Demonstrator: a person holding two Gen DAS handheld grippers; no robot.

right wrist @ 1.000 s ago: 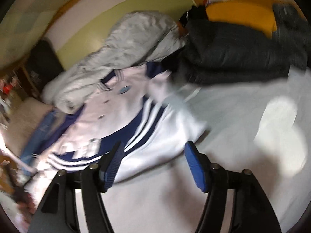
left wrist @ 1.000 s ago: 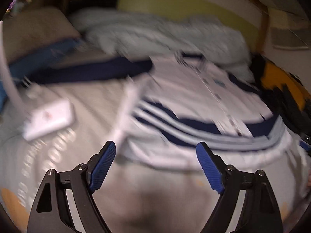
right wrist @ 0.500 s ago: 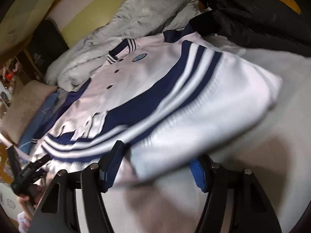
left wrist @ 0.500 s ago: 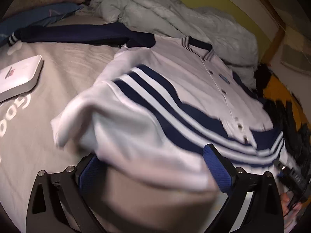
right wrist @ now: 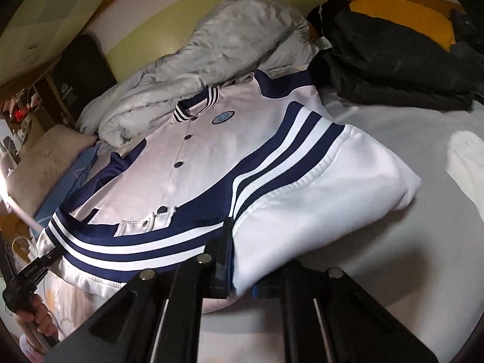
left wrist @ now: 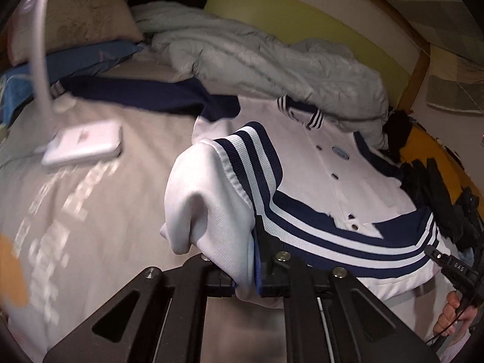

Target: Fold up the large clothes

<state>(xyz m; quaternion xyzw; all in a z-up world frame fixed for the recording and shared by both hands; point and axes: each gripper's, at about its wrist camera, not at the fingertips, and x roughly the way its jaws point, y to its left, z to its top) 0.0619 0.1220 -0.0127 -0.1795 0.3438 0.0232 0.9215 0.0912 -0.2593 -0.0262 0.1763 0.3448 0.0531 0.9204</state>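
Note:
A white jacket (left wrist: 329,163) with navy stripes and navy sleeves lies buttoned, front up, on the bed; it also shows in the right wrist view (right wrist: 193,157). My left gripper (left wrist: 245,272) is shut on the folded-over white fabric at the jacket's left bottom corner and holds it lifted. My right gripper (right wrist: 239,275) is shut on the folded white fabric at the right bottom corner. The striped hem stretches between the two grippers. One navy sleeve (left wrist: 142,93) lies spread out to the left.
A crumpled grey duvet (left wrist: 260,57) lies behind the jacket. A white box (left wrist: 84,146) with a cable sits on the sheet at left. Dark clothes (right wrist: 390,69) and a yellow cushion (right wrist: 402,12) are piled at right. Pillows (left wrist: 81,21) lie far left.
Both grippers moved in from open to the jacket's bottom corners, closed on the fabric and lifted it. The hem now folds up over the jacket's front.

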